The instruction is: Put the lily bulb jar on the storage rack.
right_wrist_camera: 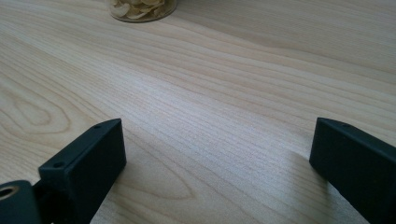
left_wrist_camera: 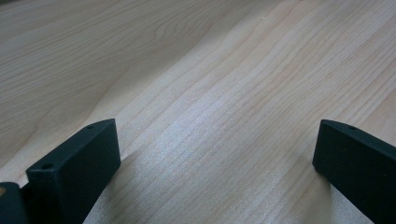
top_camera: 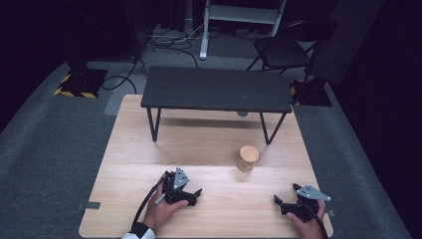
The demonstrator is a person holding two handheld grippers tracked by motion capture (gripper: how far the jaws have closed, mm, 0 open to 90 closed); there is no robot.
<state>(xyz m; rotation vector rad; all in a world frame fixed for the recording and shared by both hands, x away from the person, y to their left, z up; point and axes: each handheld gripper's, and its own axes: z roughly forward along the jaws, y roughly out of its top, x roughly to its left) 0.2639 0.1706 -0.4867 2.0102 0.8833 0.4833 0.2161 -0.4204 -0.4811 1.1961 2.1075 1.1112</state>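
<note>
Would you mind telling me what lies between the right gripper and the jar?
Nothing: bare wooden tabletop separates the right gripper from the jar, as the right gripper view and the high view show.

A pale wooden desk (top_camera: 149,164) stands on grey carpet (top_camera: 50,139) with a low black bench (top_camera: 216,88) on its far part, while a black chair (top_camera: 281,52), a white metal frame (top_camera: 239,15) and tangled cables (top_camera: 169,42) sit in the dark room beyond.
</note>
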